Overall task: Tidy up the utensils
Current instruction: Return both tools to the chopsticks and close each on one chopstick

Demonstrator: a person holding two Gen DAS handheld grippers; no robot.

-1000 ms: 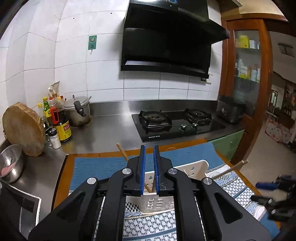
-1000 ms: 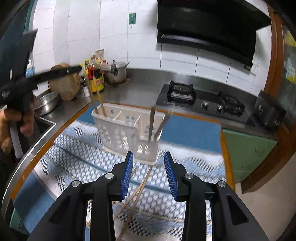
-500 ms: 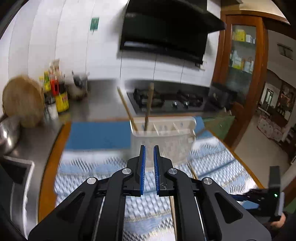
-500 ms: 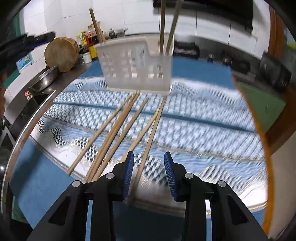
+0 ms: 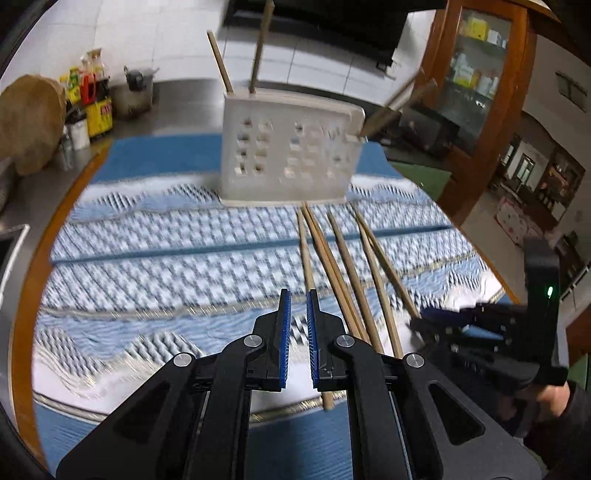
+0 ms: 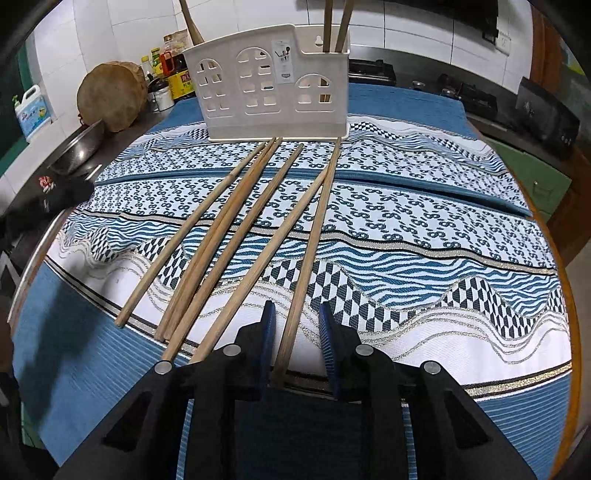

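A white perforated utensil holder (image 6: 273, 85) stands at the far side of a patterned blue and white mat (image 6: 424, 221), with a few chopsticks (image 6: 334, 22) upright in it. Several wooden chopsticks (image 6: 236, 221) lie loose on the mat in front of it. My right gripper (image 6: 297, 317) is low over the mat's near edge and its jaws are closing. The rightmost chopstick (image 6: 314, 240) lies between them, with gaps on both sides. My left gripper (image 5: 297, 306) is shut on nothing, just left of the loose chopsticks (image 5: 332, 258). The holder (image 5: 288, 155) is beyond it and the right gripper (image 5: 424, 325) is at the right.
A round wooden chopping block (image 6: 110, 96), sauce bottles (image 6: 177, 74) and a metal bowl (image 6: 77, 147) stand at the left. The gas hob (image 6: 461, 92) is behind the mat at the right. A person's hand (image 5: 554, 398) holds the right gripper's handle.
Both grippers have dropped toward the mat and tilted down. The right jaws have narrowed, with a chopstick's near end now between them. The left jaws stayed shut.
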